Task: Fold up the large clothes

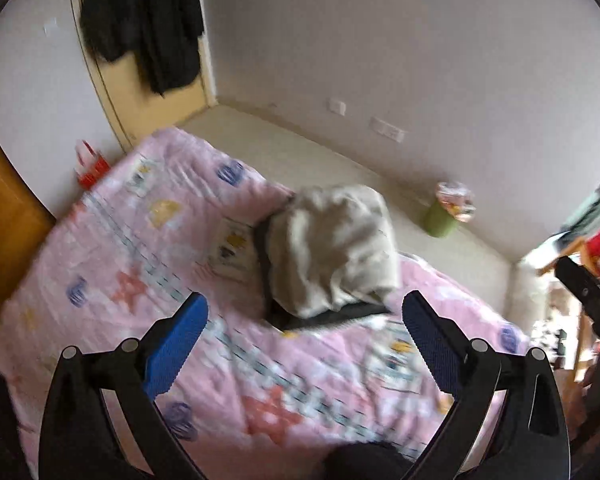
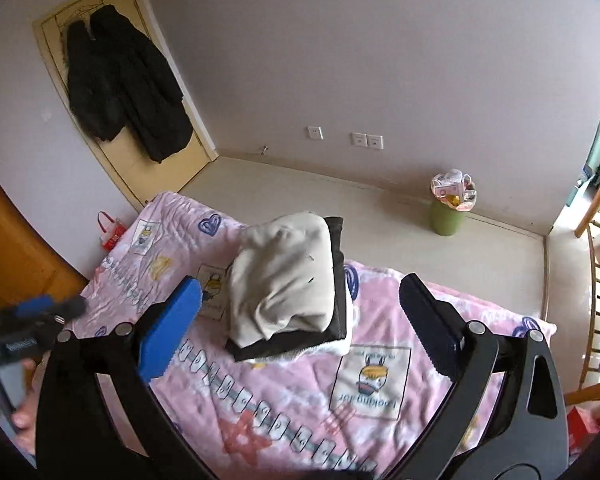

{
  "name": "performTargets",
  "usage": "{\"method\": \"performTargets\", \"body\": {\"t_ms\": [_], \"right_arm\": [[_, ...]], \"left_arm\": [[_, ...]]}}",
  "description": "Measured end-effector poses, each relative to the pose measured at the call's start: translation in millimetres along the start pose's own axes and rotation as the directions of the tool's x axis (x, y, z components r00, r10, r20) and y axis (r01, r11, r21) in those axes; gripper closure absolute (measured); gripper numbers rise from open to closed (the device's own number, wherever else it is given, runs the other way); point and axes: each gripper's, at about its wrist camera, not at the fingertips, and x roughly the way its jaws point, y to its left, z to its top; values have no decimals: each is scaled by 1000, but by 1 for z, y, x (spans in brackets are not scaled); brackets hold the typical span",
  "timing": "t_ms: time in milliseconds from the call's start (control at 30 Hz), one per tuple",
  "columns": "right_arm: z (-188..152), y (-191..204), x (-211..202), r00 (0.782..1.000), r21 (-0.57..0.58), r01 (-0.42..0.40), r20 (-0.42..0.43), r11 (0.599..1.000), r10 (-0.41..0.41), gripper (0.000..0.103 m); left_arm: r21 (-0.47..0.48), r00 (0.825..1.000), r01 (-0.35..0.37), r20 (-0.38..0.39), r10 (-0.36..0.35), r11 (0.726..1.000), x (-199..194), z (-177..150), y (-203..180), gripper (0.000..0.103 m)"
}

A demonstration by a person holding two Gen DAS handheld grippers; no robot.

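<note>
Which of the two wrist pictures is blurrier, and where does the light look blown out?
Left wrist view: motion-smeared, the pink bedspread print and beige folded garment soft; glare washes out the far right edge by the wooden furniture. Right wrist view: sharper, the garment and wall sockets crisp; only the other gripper at lower left blurs. Both bend straight lines, fisheye-style.
</note>
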Motion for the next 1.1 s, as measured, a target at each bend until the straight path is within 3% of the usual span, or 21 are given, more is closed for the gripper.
{"method": "performTargets", "body": {"t_ms": [133, 267, 367, 600, 867, 1100], "right_arm": [[-8, 12, -17, 1000, -11, 11, -12, 1000, -12, 6], [-17, 20, -33, 1000, -31, -10, -23, 999, 10, 6], [-27, 27, -38, 1000, -62, -5, -29, 998, 4, 6], [-45, 40, -43, 1000, -118, -1, -28, 993, -2, 6], [-41, 43, -49, 1000, -117, 0, -9, 993, -1, 6], [-44, 32, -50, 1000, -87, 7, -21, 996, -9, 6]], "left_arm": [[-49, 997, 61, -48, -63, 997, 0, -18, 0, 8], [-35, 998, 43, -33, -44, 998, -15, -32, -6, 8], [-49, 995, 80, -57, -83, 996, -21, -39, -6, 8], [1, 999, 31, -14, -31, 1000, -30, -47, -12, 8], [20, 1000, -5, 24, 5, 1000, -37, -44, -16, 8], [27, 1000, -11, 6, 10, 1000, -37, -45, -19, 8]]}}
